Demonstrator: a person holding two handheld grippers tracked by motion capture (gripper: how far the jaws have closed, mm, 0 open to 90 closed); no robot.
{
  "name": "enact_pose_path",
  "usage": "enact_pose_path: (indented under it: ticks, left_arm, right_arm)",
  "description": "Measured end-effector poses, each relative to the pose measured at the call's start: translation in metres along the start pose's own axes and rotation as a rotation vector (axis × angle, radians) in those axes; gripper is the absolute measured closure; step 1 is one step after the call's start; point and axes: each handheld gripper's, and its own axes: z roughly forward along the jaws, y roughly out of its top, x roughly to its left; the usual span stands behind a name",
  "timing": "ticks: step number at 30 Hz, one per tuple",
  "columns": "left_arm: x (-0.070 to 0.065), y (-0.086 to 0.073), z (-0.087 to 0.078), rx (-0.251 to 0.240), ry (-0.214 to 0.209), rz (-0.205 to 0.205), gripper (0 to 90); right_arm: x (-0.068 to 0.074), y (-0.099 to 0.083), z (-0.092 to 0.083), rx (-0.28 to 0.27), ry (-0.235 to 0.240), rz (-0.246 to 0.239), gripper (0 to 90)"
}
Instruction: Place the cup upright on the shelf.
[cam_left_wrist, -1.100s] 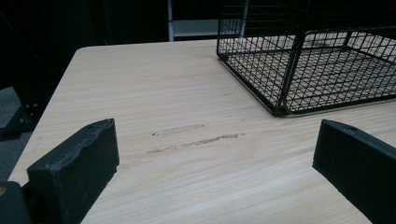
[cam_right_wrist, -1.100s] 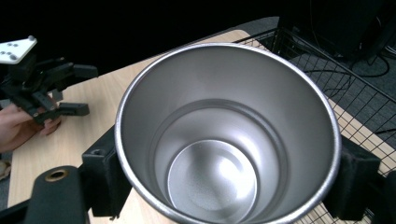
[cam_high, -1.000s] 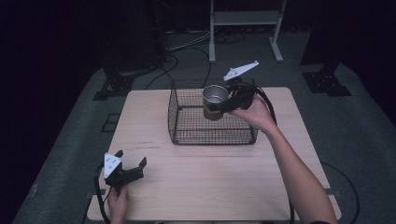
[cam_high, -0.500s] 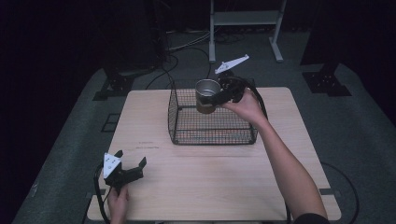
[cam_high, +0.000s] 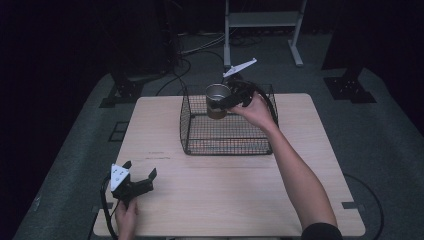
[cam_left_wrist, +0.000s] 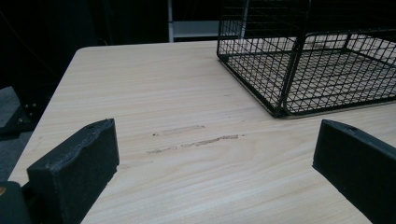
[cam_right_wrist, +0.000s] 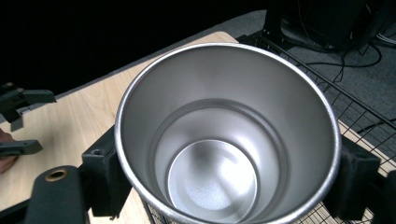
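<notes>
**Right fingers clamp a steel cup over the basket; left fingers spread above the surface**

Your right gripper (cam_high: 223, 103) has its two black fingers (cam_right_wrist: 105, 175) pressed against opposite sides of a metal cup (cam_high: 217, 100), one on each flank just below the rim. In the right gripper view you look straight down into the cup (cam_right_wrist: 224, 140): it is upright, open end up, and bare inside. The cup hangs in the air above the back left part of the wire basket (cam_high: 225, 145), clear of the basket's floor. Your right hand (cam_high: 257, 110) wraps the gripper body from the right, with the forearm reaching diagonally from the lower right of the high view across the surface (cam_high: 240, 200) and over the basket's front right corner. A grey three-cornered plate (cam_high: 240, 67) stands up behind the hand.

Your left gripper (cam_high: 140, 177) has its fingers (cam_left_wrist: 77, 170) spread wide apart with nothing between them. It sits low near the front left corner of the surface, pointing toward the basket (cam_left_wrist: 303, 70), well apart from it. Your left hand (cam_high: 127, 217) grips it from below at the front edge. In the left gripper view, pale scuff marks (cam_left_wrist: 196, 140) lie on the wood between the fingers and the basket.
</notes>
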Motion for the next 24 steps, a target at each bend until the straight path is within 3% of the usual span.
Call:
enact_pose_path:
  ticks: [13, 24]
  left_arm:
    - [0.000, 0.000, 0.000, 0.002, -0.001, 0.000, 0.0]
    - [0.000, 0.000, 0.000, -0.001, -0.003, -0.001, 0.0]
  right_arm:
    - [-0.012, -0.014, 0.022, 0.021, -0.014, 0.035, 18.0]
    - [-0.017, -0.021, 0.043, 0.068, -0.023, 0.033, 18.0]
